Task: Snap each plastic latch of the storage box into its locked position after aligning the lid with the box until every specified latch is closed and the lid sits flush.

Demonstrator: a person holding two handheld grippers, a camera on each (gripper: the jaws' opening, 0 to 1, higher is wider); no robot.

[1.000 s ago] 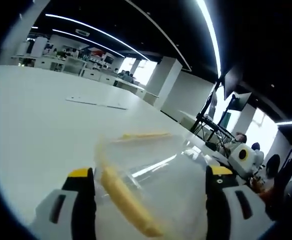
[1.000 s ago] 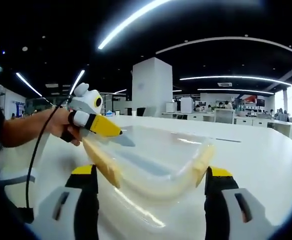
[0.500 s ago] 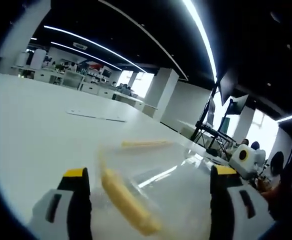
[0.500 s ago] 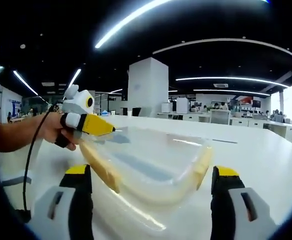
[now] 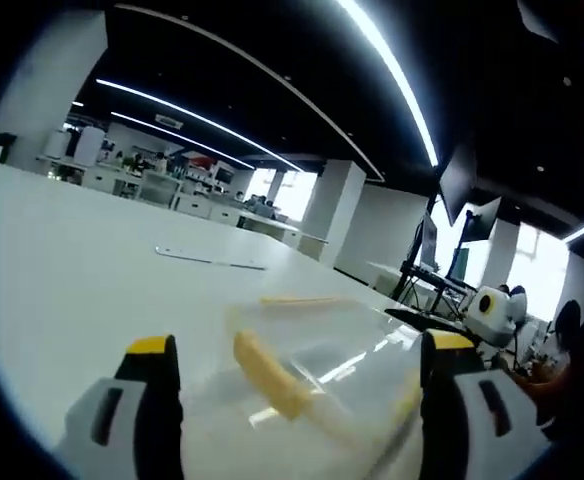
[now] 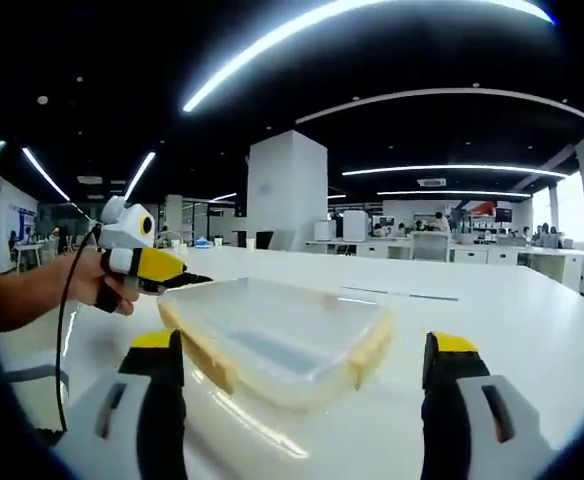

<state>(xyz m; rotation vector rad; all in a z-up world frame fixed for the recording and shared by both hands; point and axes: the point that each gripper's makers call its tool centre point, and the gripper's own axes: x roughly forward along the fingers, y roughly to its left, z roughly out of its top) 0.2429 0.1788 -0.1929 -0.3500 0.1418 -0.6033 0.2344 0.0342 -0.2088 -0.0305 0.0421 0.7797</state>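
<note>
Storage box: we see a clear plastic storage box with a clear lid [image 6: 277, 338] resting on the white surface [image 6: 492, 310], straight ahead of the right gripper and between its two jaws in that view.
Latches: pale yellow plastic latches sit on its sides; one [image 6: 194, 350] is on the near left edge and one [image 6: 372, 346] on the right end. In the left gripper view we see a yellow latch [image 5: 270, 375] close up and blurred, and whether any latch is snapped down we cannot tell.
Left gripper: we see the left gripper [image 6: 177, 277], yellow-tipped and held in a person's hand [image 6: 100, 285], at the box's far left corner in the right gripper view. Its tips are close together there; in its own view the jaws stand wide apart around the box, so we cannot tell its state.
Right gripper: we see the right gripper [image 6: 302, 375] with jaws spread wide, short of the box and gripping nothing.
Background: a large office with columns and ceiling light strips.
</note>
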